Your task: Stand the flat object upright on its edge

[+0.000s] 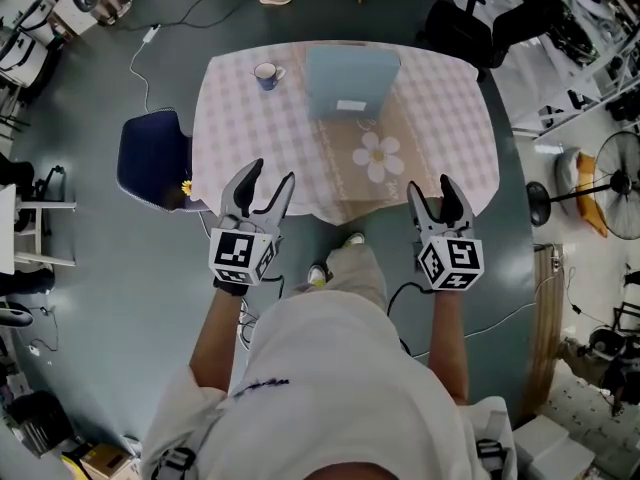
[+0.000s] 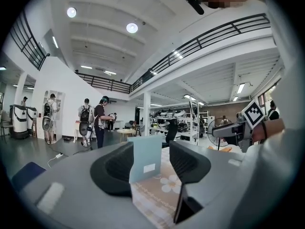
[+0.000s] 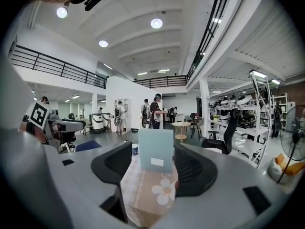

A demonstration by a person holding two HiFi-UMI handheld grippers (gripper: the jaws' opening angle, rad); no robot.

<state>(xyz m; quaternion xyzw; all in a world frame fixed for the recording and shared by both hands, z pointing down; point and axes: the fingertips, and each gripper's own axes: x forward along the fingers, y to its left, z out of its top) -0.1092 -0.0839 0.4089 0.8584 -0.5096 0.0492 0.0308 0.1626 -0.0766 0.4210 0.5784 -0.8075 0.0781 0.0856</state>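
Note:
A light blue flat board (image 1: 350, 80) with a small white label stands upright on its edge at the far middle of the checked table (image 1: 440, 118). It also shows upright straight ahead in the left gripper view (image 2: 145, 159) and in the right gripper view (image 3: 156, 150). My left gripper (image 1: 273, 172) hovers at the table's near left edge, open, with nothing between its fingers (image 2: 119, 168). Over the near right edge my right gripper (image 1: 430, 184) is open too and holds nothing. Both are well short of the board.
A tan runner (image 1: 352, 173) with a white flower mat (image 1: 378, 156) lies in front of the board. A mug (image 1: 266, 74) stands far left. A dark blue chair (image 1: 152, 156) sits left of the table, a black chair (image 1: 460, 28) behind it. People stand in the hall (image 2: 99, 120).

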